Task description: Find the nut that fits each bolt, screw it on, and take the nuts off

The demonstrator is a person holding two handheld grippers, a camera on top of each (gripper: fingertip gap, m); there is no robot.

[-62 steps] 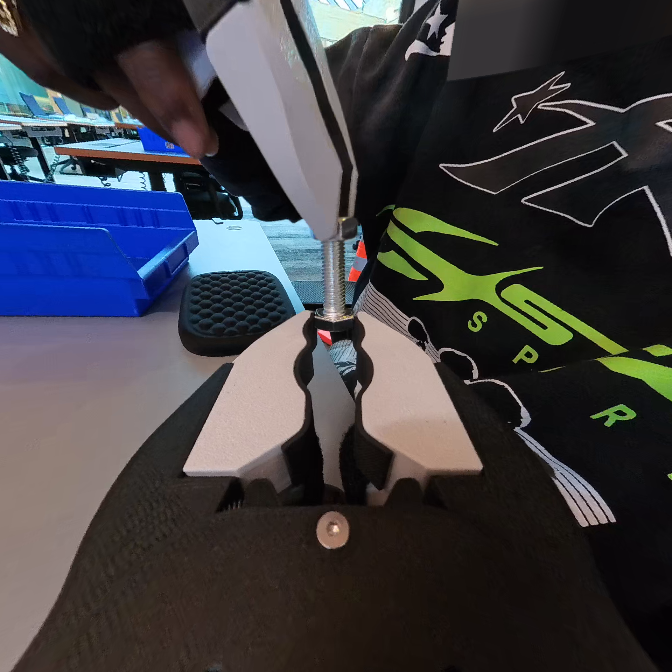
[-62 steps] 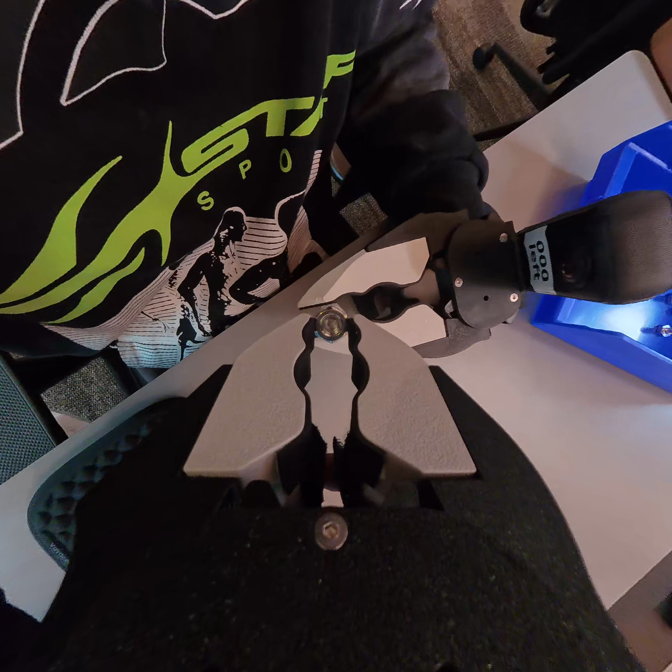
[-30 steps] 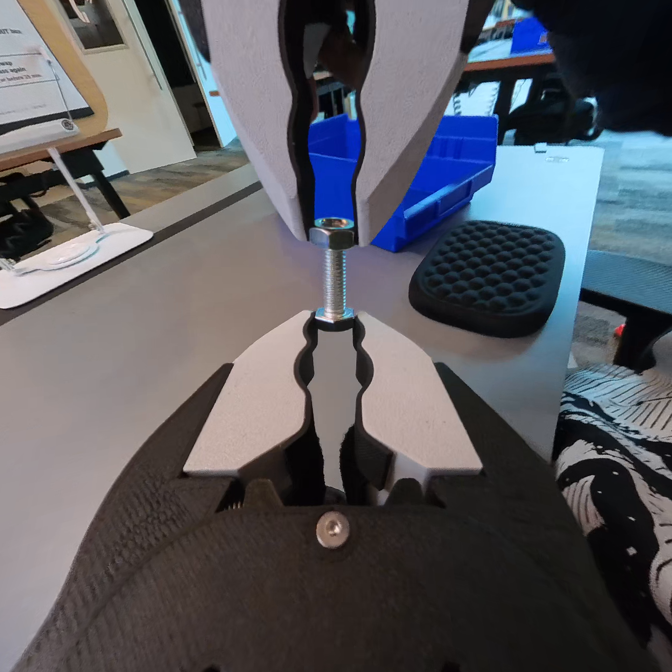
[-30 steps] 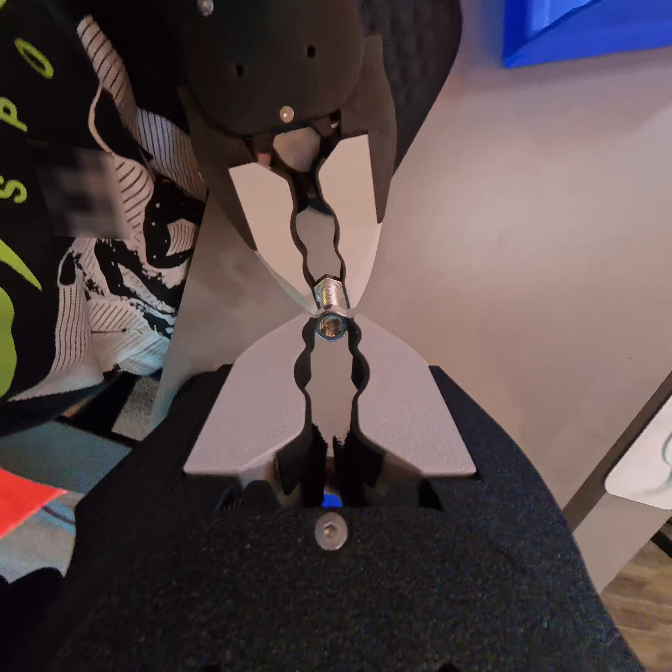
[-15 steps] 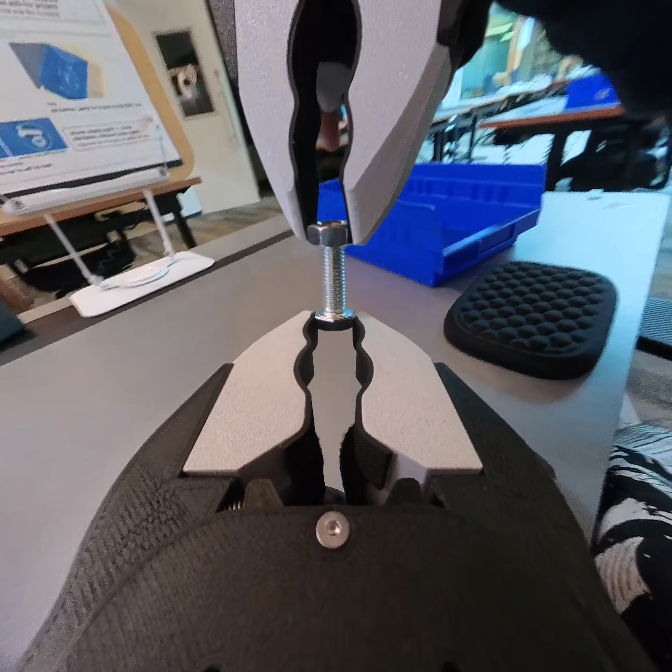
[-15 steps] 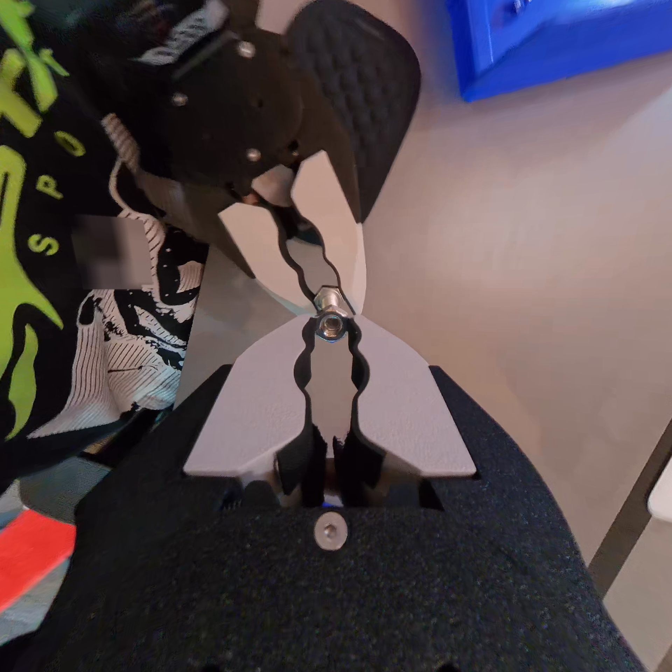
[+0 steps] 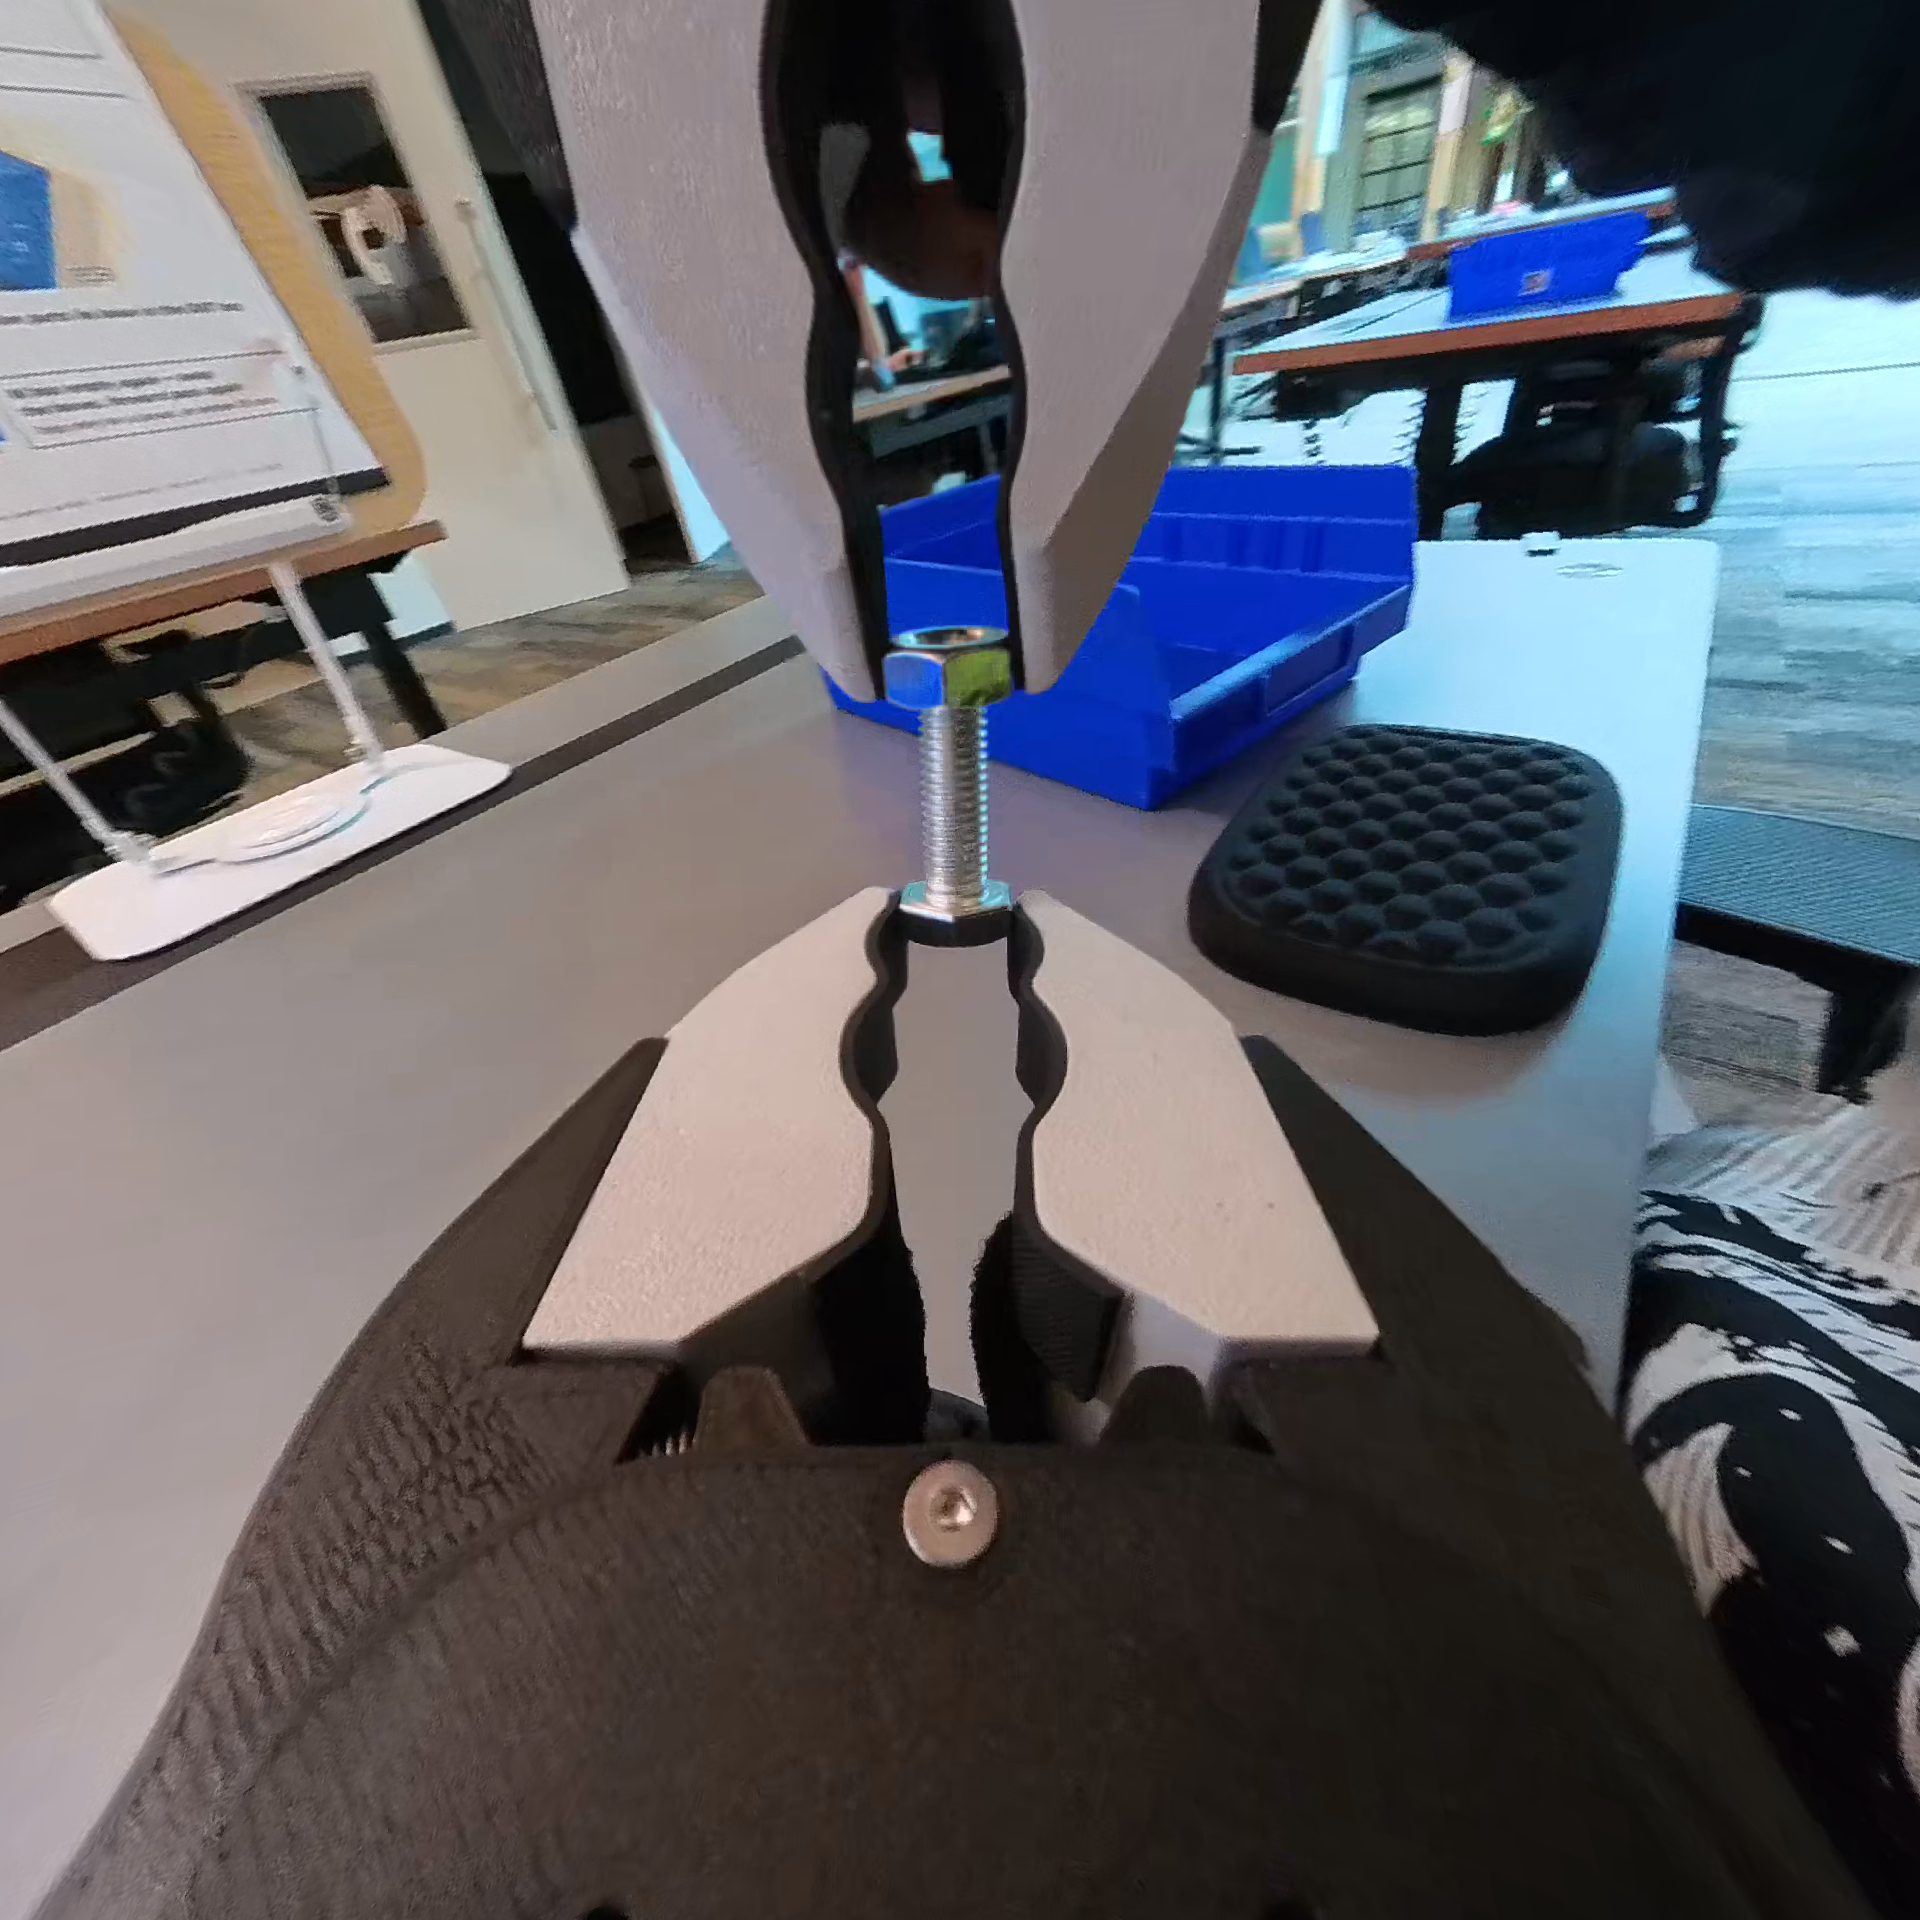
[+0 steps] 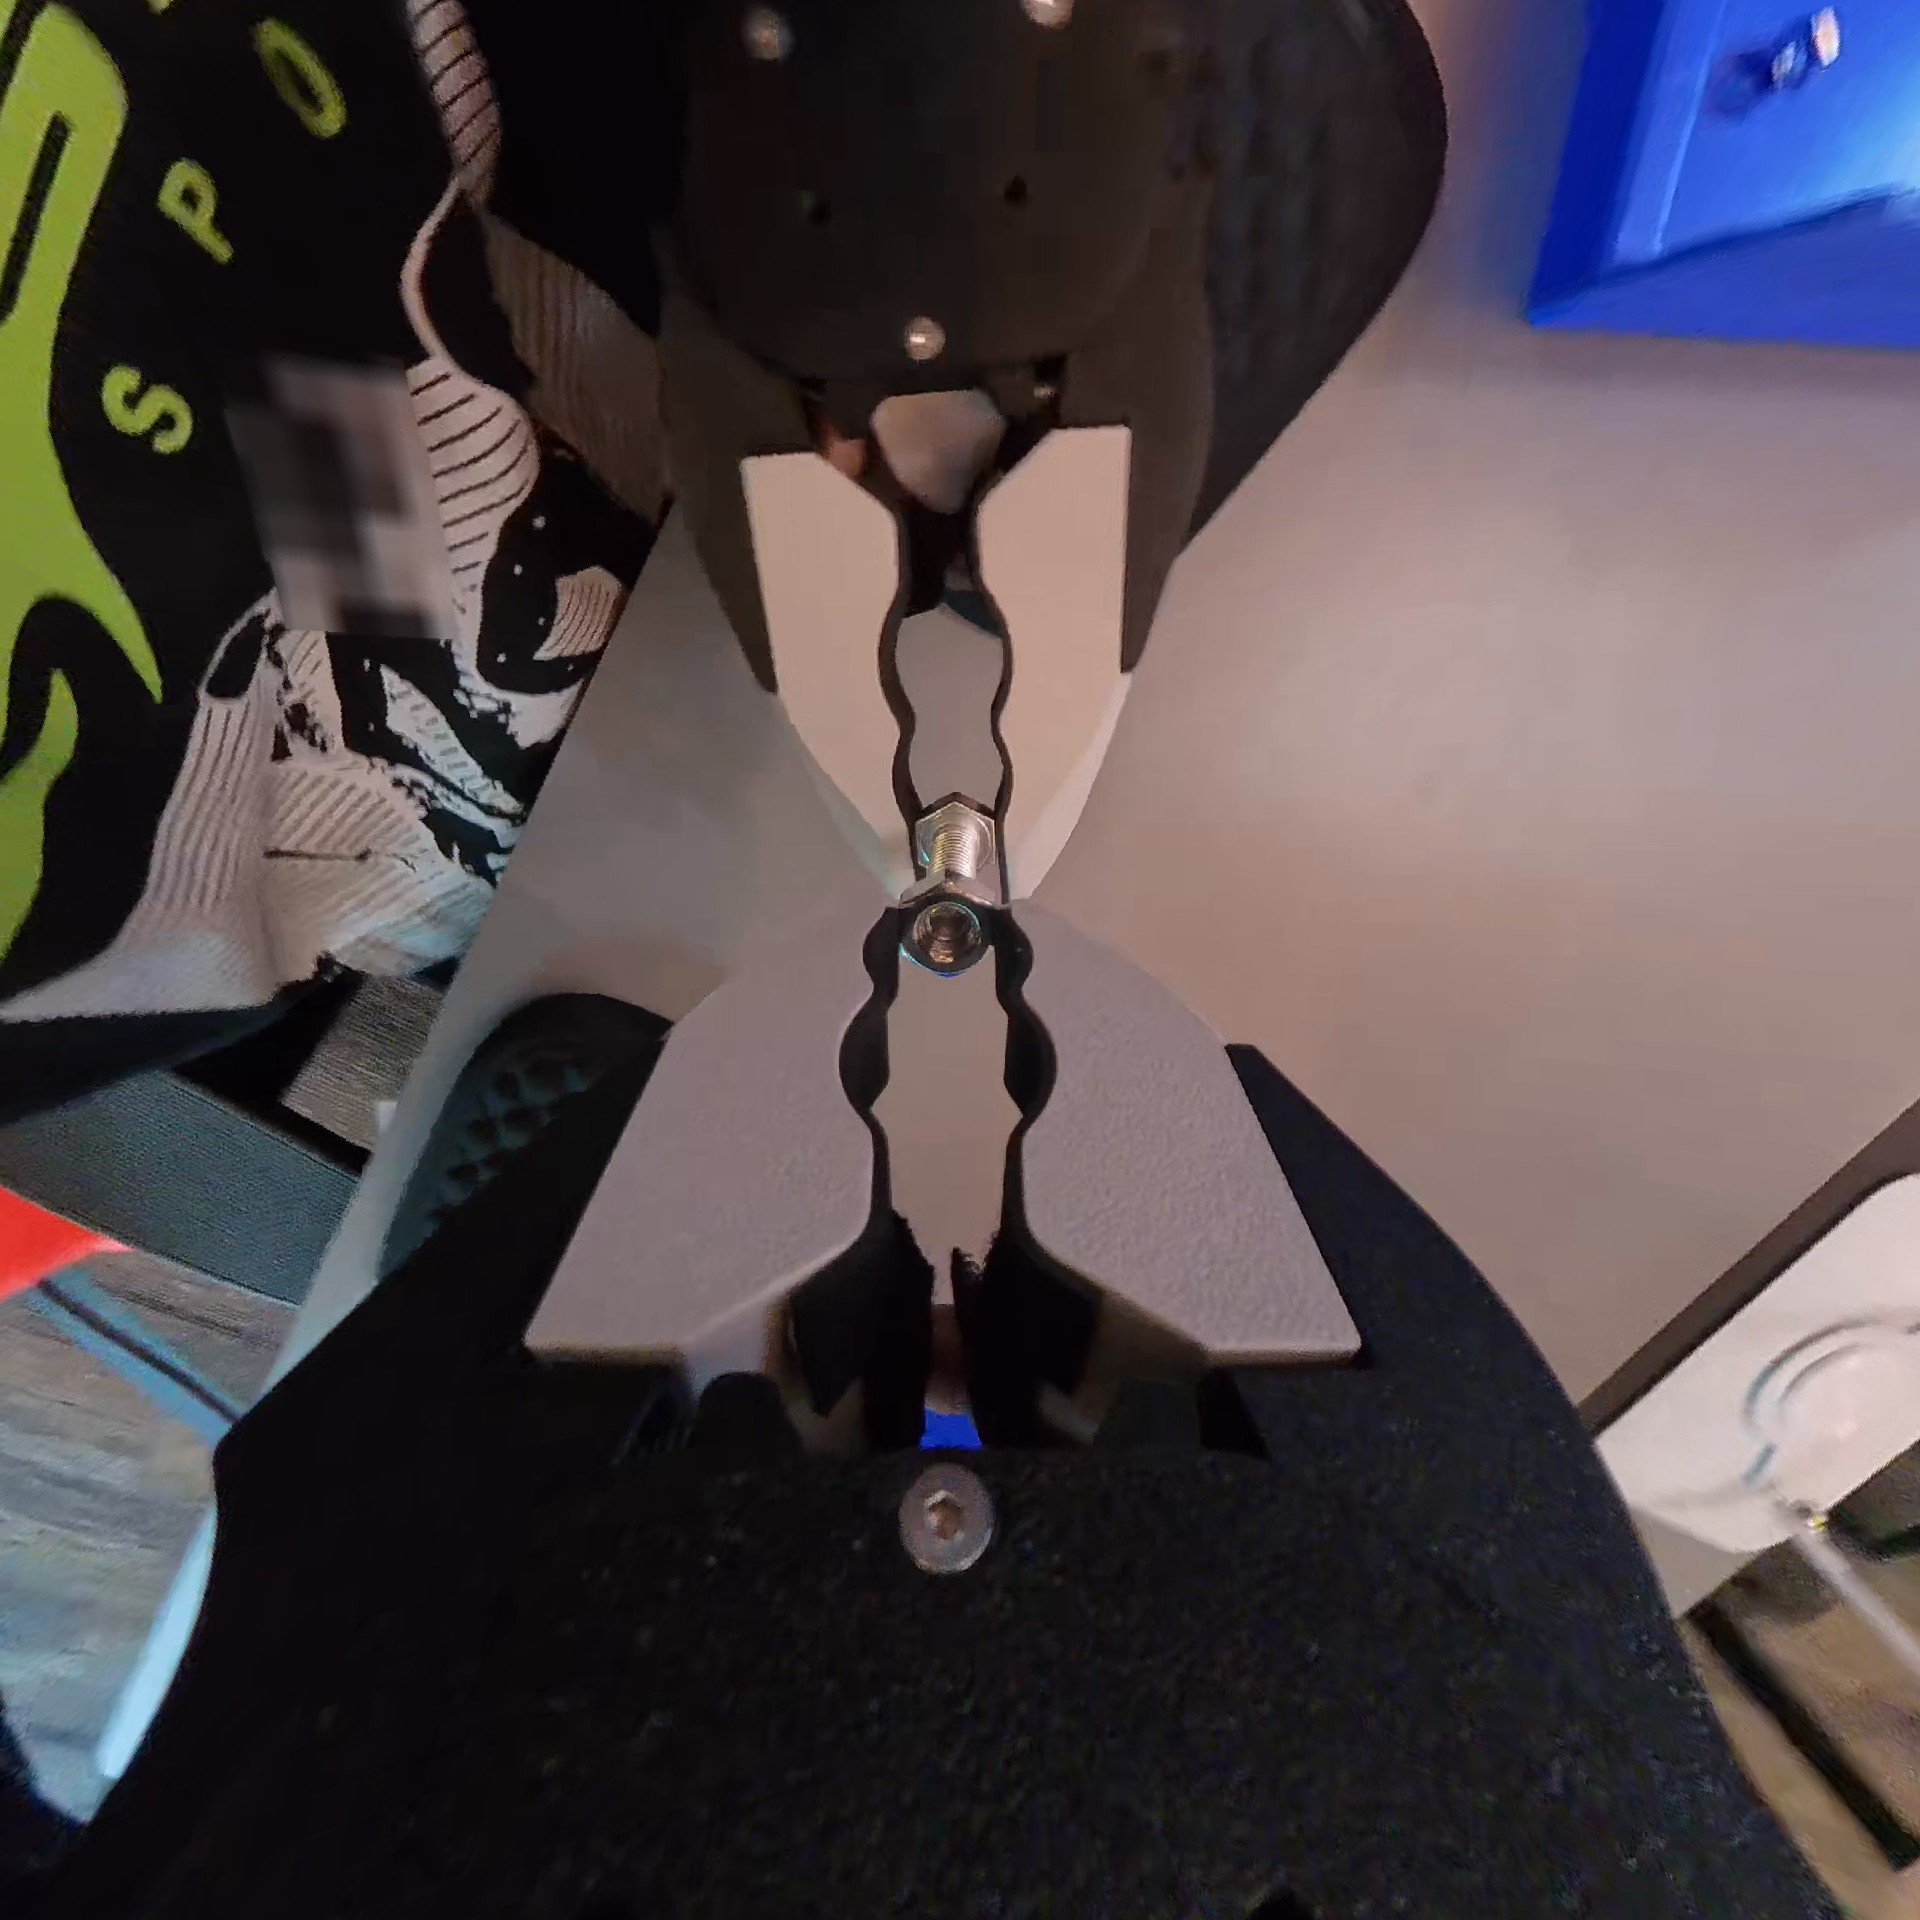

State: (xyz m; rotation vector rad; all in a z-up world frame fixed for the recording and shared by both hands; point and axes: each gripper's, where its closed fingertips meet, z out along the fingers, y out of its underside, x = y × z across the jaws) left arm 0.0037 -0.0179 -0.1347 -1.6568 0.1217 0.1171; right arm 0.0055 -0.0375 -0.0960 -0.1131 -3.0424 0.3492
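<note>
The left gripper [image 7: 954, 914] clamps the silver hex bolt's head [image 7: 954, 906], threaded shank pointing straight at the right gripper [image 8: 943, 940], pinching the silver hex nut [image 8: 943, 932] coaxially on its tip.

You have one silver hex bolt [image 7: 954, 810] and one silver hex nut [image 7: 948, 673], joined and held clear of the grey table [image 7: 416, 1039], away from its edges. The bolt's hex head sits pinched between the tips of your left gripper [image 7: 954, 920], and its bright threaded shank points straight away from that gripper. The nut sits at the far tip of the shank, with almost the whole thread bare between nut and head. It is clamped flat to flat between the tips of your right gripper [image 8: 943, 935]. From the right wrist view you look straight into the nut's threaded bore, with the bolt in line behind it.
</note>
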